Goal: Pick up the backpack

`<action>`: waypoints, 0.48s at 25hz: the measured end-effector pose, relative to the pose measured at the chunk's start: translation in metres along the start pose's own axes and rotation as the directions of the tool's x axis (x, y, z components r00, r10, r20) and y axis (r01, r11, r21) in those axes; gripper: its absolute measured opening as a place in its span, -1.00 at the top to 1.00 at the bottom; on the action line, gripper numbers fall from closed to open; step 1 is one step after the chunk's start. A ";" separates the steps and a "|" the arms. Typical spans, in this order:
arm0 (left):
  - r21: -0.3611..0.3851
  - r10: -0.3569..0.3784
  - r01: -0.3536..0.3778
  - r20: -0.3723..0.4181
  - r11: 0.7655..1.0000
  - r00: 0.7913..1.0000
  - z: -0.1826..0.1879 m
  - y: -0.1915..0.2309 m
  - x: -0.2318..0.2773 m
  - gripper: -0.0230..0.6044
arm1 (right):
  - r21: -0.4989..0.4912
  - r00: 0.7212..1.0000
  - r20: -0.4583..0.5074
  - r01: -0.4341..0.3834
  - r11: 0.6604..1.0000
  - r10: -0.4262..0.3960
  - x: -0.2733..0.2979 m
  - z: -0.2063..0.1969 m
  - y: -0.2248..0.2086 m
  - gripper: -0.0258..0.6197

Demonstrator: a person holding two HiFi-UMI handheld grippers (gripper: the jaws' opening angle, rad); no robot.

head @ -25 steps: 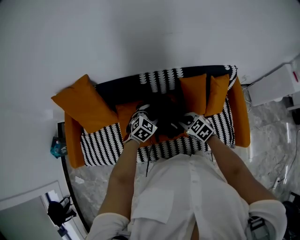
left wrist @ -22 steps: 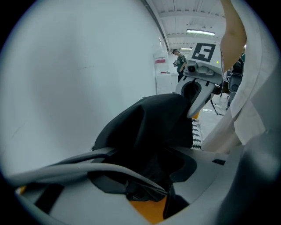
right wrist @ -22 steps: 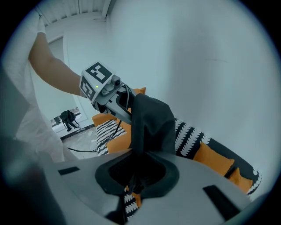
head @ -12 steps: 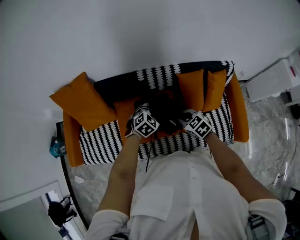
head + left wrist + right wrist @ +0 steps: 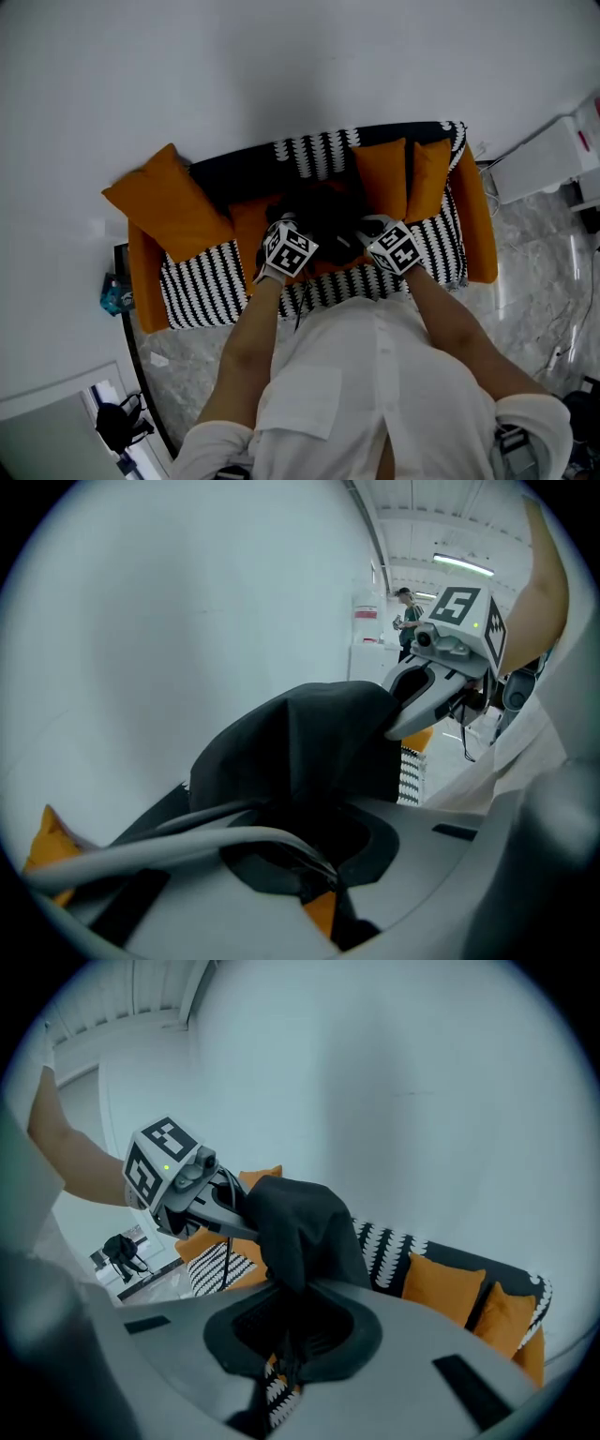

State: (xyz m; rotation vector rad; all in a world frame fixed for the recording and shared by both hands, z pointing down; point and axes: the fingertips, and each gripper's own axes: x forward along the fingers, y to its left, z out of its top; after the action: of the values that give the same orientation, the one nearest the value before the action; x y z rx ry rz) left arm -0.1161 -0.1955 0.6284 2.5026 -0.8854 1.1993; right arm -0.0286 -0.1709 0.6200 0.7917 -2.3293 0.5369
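Note:
A black backpack (image 5: 328,214) sits in the middle of the striped sofa (image 5: 202,277). Both grippers reach into it from the front. My left gripper (image 5: 285,230) holds its left side: in the left gripper view the jaws are closing on dark backpack fabric (image 5: 309,747) and the left gripper (image 5: 321,891) pinches it. My right gripper (image 5: 367,230) is at the right side. In the right gripper view the right gripper (image 5: 286,1358) is shut on black fabric of the backpack (image 5: 302,1222). Each gripper view shows the other gripper against the bag.
Orange cushions lie on the sofa: a large one (image 5: 169,202) at the left, two (image 5: 384,178) at the right. The wall stands right behind the sofa. A white unit (image 5: 553,159) stands at the right, a blue thing (image 5: 112,292) at the sofa's left end.
Both hands stay at the backpack. The marker cubes have rolled slightly, and the right one has drawn a little closer to the bag.

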 end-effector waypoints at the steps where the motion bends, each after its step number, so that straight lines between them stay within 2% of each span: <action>1: -0.010 0.002 -0.002 0.006 1.000 1.000 0.002 0.001 -0.003 0.78 | -0.005 1.000 0.005 0.004 1.000 -0.004 -0.001 0.004 0.000 0.82; 12: -0.110 0.035 -0.025 0.089 0.994 0.995 0.025 0.009 -0.049 0.81 | -0.048 0.995 0.098 0.027 0.998 -0.022 -0.021 0.049 0.006 0.82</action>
State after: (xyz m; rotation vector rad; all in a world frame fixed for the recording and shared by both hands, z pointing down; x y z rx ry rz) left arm -0.1299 -0.1927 0.5741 2.4816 -0.9870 1.0235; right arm -0.0396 -0.1841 0.5691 0.8392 -2.4087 0.4368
